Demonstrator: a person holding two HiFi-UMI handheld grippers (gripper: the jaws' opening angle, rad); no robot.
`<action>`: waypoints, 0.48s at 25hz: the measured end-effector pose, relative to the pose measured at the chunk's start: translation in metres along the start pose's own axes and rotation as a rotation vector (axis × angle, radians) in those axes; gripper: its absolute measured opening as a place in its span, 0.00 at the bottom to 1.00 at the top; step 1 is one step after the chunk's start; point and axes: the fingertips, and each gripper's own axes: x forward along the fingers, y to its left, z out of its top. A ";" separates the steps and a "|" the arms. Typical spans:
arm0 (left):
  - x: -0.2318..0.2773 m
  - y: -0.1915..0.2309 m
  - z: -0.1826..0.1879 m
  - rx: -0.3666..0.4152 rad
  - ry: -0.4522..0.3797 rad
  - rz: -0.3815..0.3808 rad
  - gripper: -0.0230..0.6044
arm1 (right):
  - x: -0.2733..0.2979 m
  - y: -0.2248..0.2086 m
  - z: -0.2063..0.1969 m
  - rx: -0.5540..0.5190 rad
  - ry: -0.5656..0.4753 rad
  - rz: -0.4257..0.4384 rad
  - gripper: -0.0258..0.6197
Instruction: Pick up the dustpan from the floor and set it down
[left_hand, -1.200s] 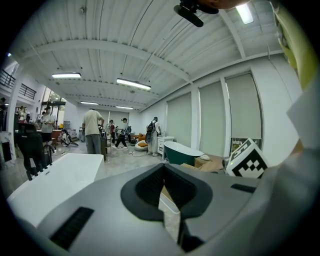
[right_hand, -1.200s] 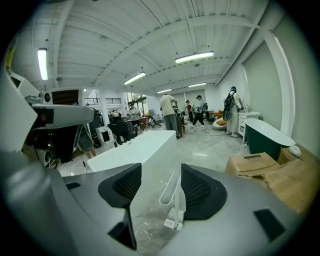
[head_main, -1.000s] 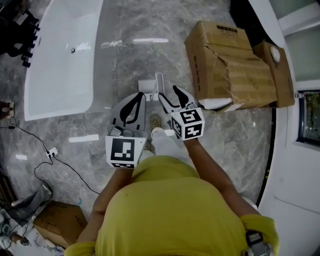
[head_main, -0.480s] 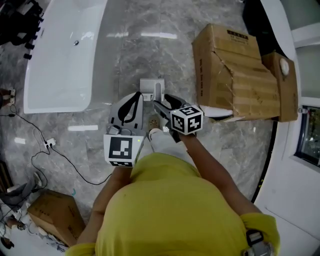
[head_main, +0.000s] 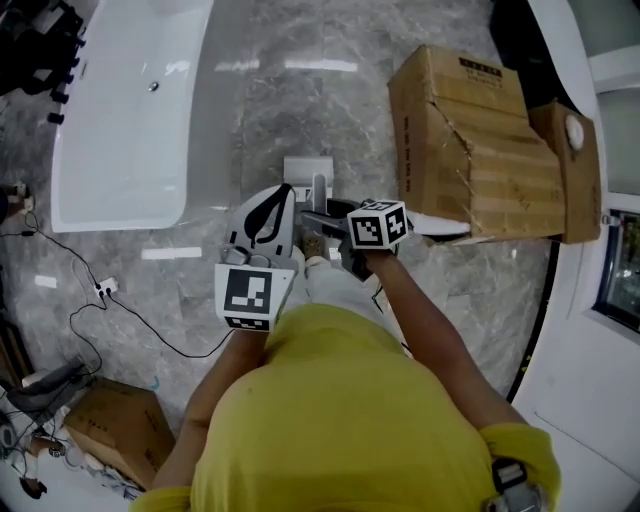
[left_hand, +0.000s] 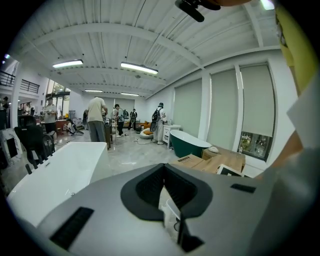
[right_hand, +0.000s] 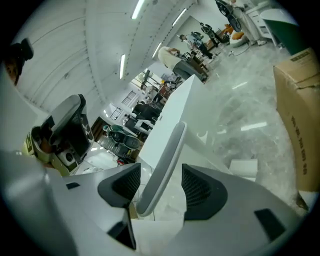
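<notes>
Jaws on the right gripper (right_hand: 161, 182) stood apart, just eased wider, straddling the dustpan's upright handle (right_hand: 162, 160) without clamping it. The left gripper (left_hand: 164, 170) was clenched on nothing. The dustpan (head_main: 308, 172) sat on the marble floor (head_main: 300, 90), with the bathtub (head_main: 120, 130) to the left, the cardboard box (head_main: 470, 140) to the right and open floor ahead. Both grippers pointed forward, slightly down, side by side.

Bathroom-fixture showroom: freestanding white bathtub (head_main: 120, 110), green tub (left_hand: 192, 144), cardboard boxes (head_main: 480, 140), marble floor (head_main: 300, 110), strip lights (left_hand: 139, 68).
</notes>
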 end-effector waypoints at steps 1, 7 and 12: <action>0.002 0.000 0.000 0.001 0.003 -0.008 0.04 | 0.002 0.001 0.000 0.008 0.002 0.019 0.45; 0.006 0.003 -0.002 0.002 0.021 -0.041 0.04 | 0.004 0.004 0.007 0.004 -0.049 0.041 0.29; 0.007 0.007 -0.003 0.004 0.021 -0.051 0.04 | -0.009 0.025 0.027 -0.010 -0.114 0.091 0.30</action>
